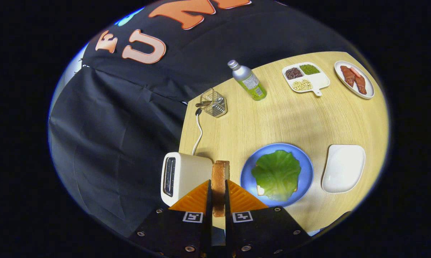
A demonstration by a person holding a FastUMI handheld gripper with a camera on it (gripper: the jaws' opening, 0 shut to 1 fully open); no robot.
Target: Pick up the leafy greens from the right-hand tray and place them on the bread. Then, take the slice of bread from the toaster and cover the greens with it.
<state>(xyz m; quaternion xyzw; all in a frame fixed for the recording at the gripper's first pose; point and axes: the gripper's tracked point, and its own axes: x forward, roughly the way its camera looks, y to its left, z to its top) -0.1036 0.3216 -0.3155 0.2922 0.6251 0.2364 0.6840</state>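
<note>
I had the claw (218,195) clamped on the toasted brown bread slice (219,186), held on edge between both fingers, beside the white toaster (181,177). The round blue plate (306,175) with the crinkled green lettuce leaf (277,174) over the lower bread lay to the claw's right on the pale wooden surface (272,118). I judged the slice needed carrying right and tipping flat.

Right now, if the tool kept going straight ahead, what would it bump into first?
The tool is shut on the slice of bread, so the bread leads. Straight ahead looks like bare table, with the toaster just to one side and the wire basket further on, though depth is unclear.
</note>
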